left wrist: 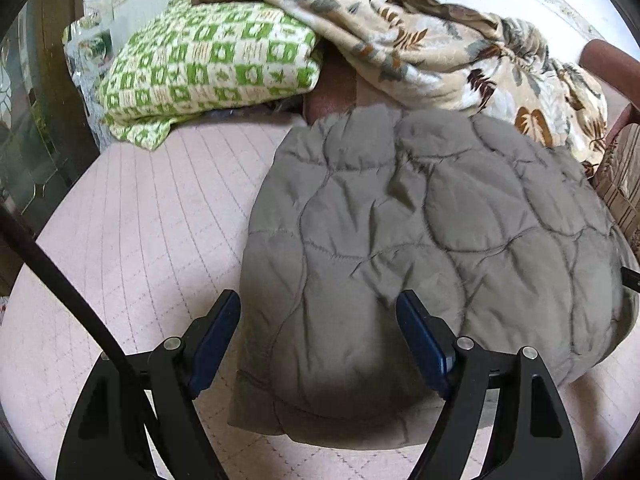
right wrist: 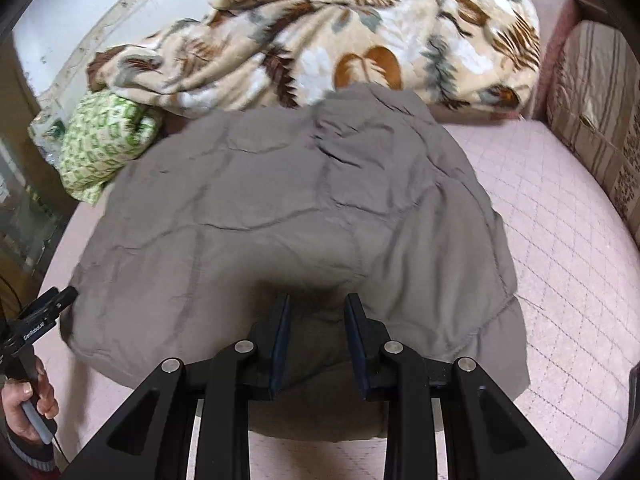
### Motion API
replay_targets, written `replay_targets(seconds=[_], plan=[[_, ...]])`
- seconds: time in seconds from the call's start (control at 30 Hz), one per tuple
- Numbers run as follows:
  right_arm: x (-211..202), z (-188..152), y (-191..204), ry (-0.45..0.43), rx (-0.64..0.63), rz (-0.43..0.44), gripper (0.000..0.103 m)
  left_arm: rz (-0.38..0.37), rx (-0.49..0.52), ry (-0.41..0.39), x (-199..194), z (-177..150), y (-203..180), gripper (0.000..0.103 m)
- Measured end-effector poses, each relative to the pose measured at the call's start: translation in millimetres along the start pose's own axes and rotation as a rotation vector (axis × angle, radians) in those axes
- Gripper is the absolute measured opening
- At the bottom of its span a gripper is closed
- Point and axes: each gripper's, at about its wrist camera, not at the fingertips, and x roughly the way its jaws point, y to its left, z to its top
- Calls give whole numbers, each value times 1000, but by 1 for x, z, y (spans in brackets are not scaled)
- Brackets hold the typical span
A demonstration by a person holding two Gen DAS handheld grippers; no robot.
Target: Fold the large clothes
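Observation:
A grey-brown quilted jacket [left wrist: 420, 220] [right wrist: 288, 208] lies folded and flat on the pink quilted bed cover [left wrist: 132, 220] [right wrist: 560, 248]. My left gripper [left wrist: 319, 312] hovers over the jacket's near left edge. It is open wide and the cloth lies below its blue pads, untouched. My right gripper [right wrist: 318, 312] hangs over the jacket's near edge with its jaws a narrow gap apart, casting a shadow, and no cloth is pinched between the pads. One of the left gripper's fingers [right wrist: 60, 298] and the hand holding it [right wrist: 28, 404] show at the right wrist view's left edge.
A green-and-white checked blanket [left wrist: 208, 64] [right wrist: 104, 140] and a leaf-patterned fleece blanket [left wrist: 440, 48] [right wrist: 340, 40] are piled behind the jacket. A striped cushion [right wrist: 592, 120] stands at the right. A dark glass-fronted cabinet [left wrist: 36, 140] flanks the bed's left side.

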Motion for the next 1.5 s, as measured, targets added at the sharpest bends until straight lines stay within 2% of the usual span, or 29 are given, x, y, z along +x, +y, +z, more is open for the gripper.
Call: replay_targets(seconds=[0.17,0.47,0.93,1.13,1.3,1.37,1.5], plan=[[-1,-1,18,-22,-32,26,29,-24,8,-27,-5,6,-12,80],[24,2,23,15,-30,33,30,-14,71,25,25,6,-42,80],[53,-3,20,69,-32,36,31,-27,74,73,46,6,-42,83],[39,0,11,51,-3,99,32,-115,8,94,35,13,-24,82],[-2,3,-6,-8,60,183,43,-171,-72,60,5,17,8,82],[-15,2,-17,-28,97,198,45,-205,-114,75,0,13,23,82],[-33,-7,-43,-41,176,220,47,-224,-207,123,-1,1,55,82]])
